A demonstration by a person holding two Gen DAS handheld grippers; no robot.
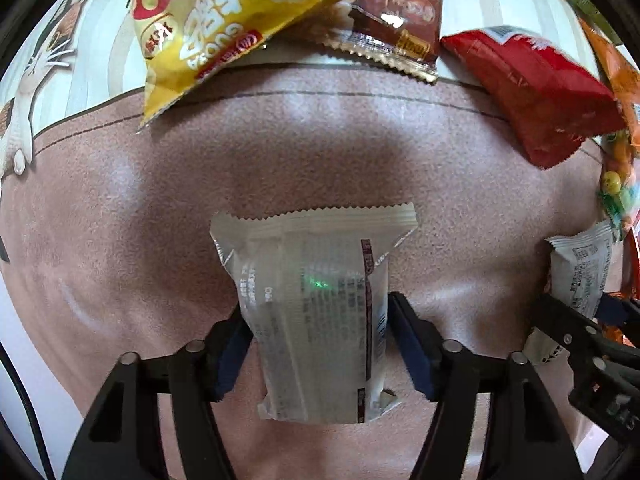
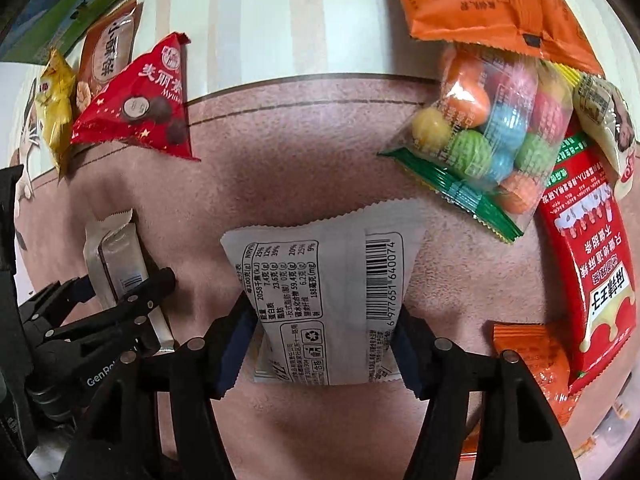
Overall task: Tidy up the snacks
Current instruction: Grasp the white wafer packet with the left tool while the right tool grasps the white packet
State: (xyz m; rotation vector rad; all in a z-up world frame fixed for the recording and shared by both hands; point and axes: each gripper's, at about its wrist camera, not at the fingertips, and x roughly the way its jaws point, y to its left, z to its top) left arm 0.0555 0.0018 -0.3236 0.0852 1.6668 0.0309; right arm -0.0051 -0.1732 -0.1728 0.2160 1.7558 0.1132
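Left gripper (image 1: 316,320): jaws clamped on a white snack pack (image 1: 316,312) at both long edges, pack printed side up, crimped end pointing away, lying over the pink mat (image 1: 120,240) on the desk. Right gripper (image 2: 324,328): jaws clamped on a second white pack (image 2: 324,304), barcode and nutrition table facing up, also over the pink mat. Both grippers side by side, each visible at the edge of the other's view. Contact between either pack and the mat: cannot tell. Beyond the left gripper: yellow chip bag (image 1: 224,28) overlapping the far mat edge, brown wrapper (image 1: 404,20) just beside it, red bag (image 1: 536,92) to the right. Beyond the right gripper: red triangular bag (image 2: 140,100) at far left, orange bag (image 2: 492,4) at top, clear bag of coloured candy balls (image 2: 488,132) partly under it, long red pack (image 2: 588,260) along the right edge, small orange pack (image 2: 536,364) touching its near end.
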